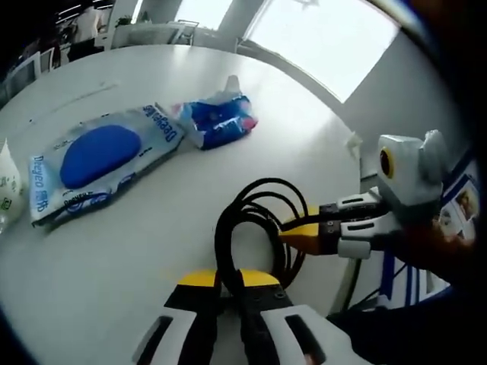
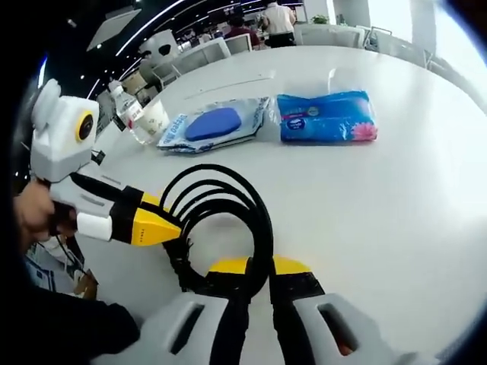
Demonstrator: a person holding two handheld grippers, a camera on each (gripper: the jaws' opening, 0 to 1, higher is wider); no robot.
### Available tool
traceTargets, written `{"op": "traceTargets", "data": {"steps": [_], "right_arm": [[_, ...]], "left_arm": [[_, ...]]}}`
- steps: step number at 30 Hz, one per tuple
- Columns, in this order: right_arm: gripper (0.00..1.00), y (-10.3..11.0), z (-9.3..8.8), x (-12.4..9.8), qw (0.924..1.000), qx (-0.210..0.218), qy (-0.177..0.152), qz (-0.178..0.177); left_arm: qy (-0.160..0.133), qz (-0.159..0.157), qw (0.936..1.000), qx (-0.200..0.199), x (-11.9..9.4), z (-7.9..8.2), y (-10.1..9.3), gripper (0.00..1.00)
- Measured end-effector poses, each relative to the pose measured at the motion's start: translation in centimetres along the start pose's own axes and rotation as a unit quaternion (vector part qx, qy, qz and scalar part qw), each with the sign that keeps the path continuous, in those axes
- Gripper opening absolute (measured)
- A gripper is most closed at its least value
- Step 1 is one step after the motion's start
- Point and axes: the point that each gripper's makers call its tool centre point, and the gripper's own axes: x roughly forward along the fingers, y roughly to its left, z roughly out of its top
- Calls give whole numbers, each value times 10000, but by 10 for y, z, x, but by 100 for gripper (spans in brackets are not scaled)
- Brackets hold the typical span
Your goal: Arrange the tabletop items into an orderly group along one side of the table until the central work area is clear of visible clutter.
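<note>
A coiled black cable [image 1: 262, 185] hangs over the white table's near part, and both grippers grip it. My left gripper [image 1: 230, 275] is shut on the lower bend of the coil. My right gripper [image 1: 293, 226] comes in from the right and is shut on the coil's side. In the right gripper view the cable [image 2: 262, 220] runs down between the right gripper's [image 2: 260, 268] yellow tips, with the left gripper [image 2: 163, 224] pinching the coil from the left. Farther off lie a wet-wipes pack with a blue lid [image 1: 99, 160] [image 2: 213, 125] and a blue tissue pack [image 1: 221, 122] [image 2: 327, 115], side by side.
A plastic bottle [image 2: 125, 106] and a white cup [image 2: 156, 118] stand beside the wipes pack near the table's [image 2: 396, 213] edge. Chairs, other tables and people show in the background. A person's hand [image 2: 30, 213] holds the left gripper.
</note>
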Motion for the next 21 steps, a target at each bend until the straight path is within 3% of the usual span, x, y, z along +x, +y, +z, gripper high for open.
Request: {"op": "traceTargets", "data": {"steps": [12, 21], "right_arm": [[2, -1, 30, -18, 9996, 145, -233, 52], [2, -2, 45, -23, 9994, 116, -336, 35]], "left_arm": [[-354, -30, 9993, 86, -25, 28, -9, 4], [-440, -22, 9989, 143, -26, 45, -7, 4]]}}
